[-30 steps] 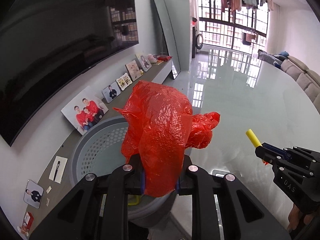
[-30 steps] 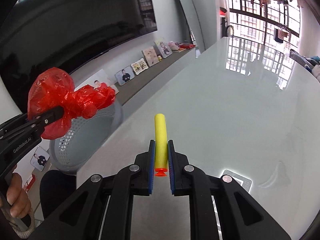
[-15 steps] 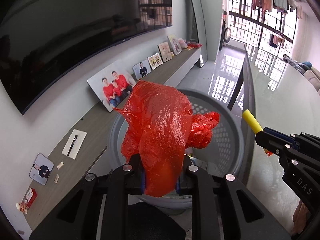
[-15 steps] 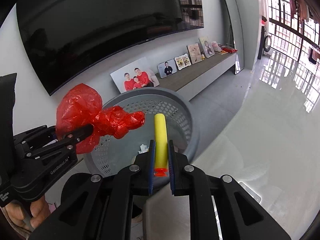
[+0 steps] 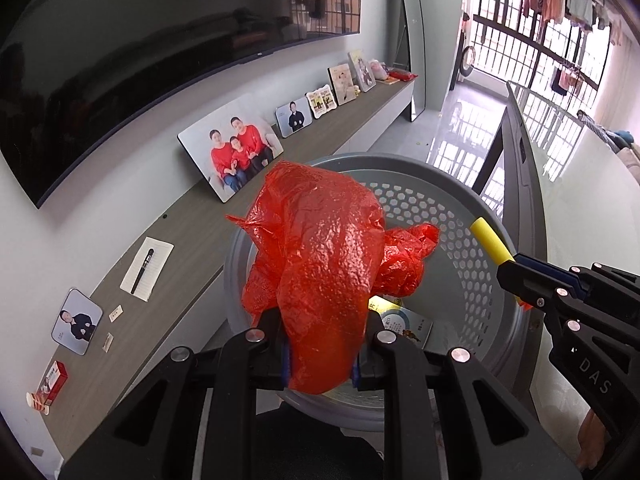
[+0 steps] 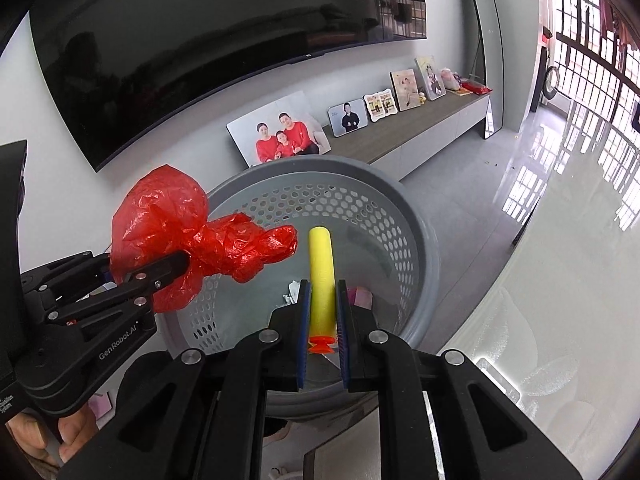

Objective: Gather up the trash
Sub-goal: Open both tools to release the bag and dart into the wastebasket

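A grey perforated basket point(image 6: 416, 240) sits beside the glossy white table point(image 6: 560, 300), with scraps of paper trash point(image 5: 404, 322) lying on its bottom. Above its open mouth, the left gripper point(image 5: 322, 354) has its jaws closed on a crumpled red plastic bag point(image 5: 320, 276). Beside it, also over the basket, the right gripper point(image 6: 322, 316) pinches a yellow foam dart point(image 6: 321, 276) with an orange tip, jaws nearly together.
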